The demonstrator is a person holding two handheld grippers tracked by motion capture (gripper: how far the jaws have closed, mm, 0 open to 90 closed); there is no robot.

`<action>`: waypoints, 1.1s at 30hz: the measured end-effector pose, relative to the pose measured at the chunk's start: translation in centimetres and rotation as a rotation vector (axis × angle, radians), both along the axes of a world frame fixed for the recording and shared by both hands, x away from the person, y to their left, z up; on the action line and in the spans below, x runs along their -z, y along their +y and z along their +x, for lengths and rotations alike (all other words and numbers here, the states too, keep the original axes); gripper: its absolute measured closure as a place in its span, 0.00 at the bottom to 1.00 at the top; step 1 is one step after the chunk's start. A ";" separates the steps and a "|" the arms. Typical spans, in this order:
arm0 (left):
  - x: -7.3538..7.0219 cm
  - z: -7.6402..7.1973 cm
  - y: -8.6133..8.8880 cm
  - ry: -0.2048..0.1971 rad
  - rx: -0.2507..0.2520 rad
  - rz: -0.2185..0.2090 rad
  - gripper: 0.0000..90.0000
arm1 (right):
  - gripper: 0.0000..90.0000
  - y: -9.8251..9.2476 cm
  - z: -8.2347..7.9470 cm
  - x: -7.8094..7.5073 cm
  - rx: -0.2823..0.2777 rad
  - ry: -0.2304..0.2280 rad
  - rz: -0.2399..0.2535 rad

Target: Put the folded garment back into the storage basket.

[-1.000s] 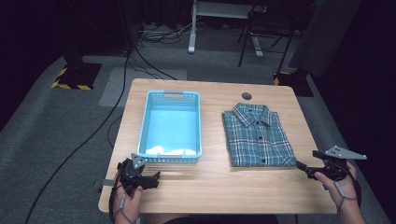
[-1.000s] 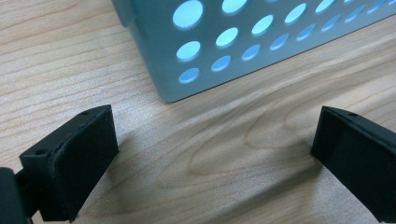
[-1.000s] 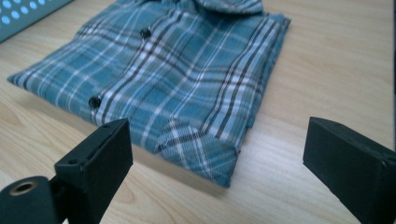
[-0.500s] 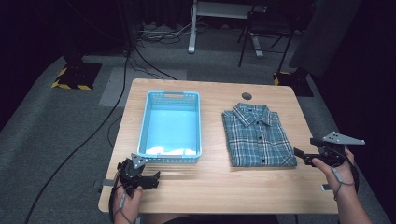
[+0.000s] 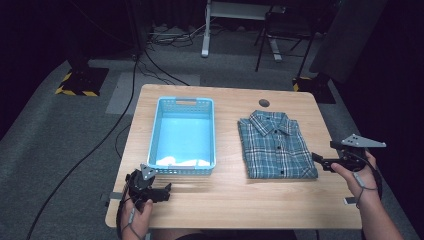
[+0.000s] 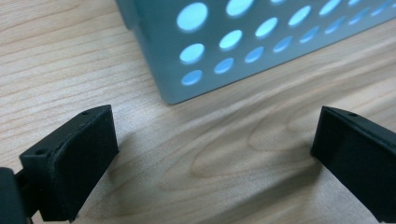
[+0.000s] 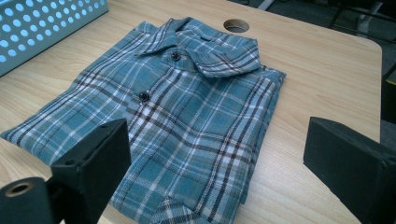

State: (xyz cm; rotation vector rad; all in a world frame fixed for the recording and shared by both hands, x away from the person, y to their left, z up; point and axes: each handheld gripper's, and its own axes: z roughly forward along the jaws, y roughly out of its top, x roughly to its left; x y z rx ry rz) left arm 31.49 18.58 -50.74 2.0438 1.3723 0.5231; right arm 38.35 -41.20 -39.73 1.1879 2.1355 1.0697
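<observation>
A: Item one, shirt (image 5: 276, 145). Location?

B: Folded flat on the table (image 5: 235, 205), collar toward the far edge, buttons up. It lies just right of the basket (image 5: 183, 103), apart from it. In the right gripper view the shirt (image 7: 177, 121) sits straight ahead between the jaws, not touched.

A: Item two, basket. Contents?

B: Blue, perforated walls. Something pale shows at the near end inside; too small to name. No shirt in it.

A: Item three, right gripper (image 5: 320, 161).

B: Just off the shirt's near right corner, jaws spread wide, nothing between them. Pointed at the shirt, low over the table.

A: Item four, left gripper (image 5: 161, 192).

B: Near the table's front edge, just before the basket's near left corner. Jaws wide apart, nothing held. Its own view shows the basket wall (image 6: 261, 42) close ahead and bare wood between the jaws.

A: Progress entry?

B: By my reading, the work is to put the shirt in the basket. Done: folding, as it lies. Left: grasp, lift, carry across, set down inside. So early stage, with the reach for the shirt under way and no contact yet.
</observation>
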 end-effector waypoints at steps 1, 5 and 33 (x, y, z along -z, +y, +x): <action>0.0 0.0 0.0 0.000 -0.002 0.000 0.00 | 0.08 0.1 0.1 0.0 0.000 0.003 0.000; 0.0 0.0 0.0 0.001 -0.004 0.002 0.00 | 0.08 0.3 0.3 -0.2 -0.010 -0.005 0.000; 0.0 0.1 0.0 0.001 -0.010 0.000 0.00 | 0.06 3.2 3.3 -2.4 -0.044 -0.038 0.007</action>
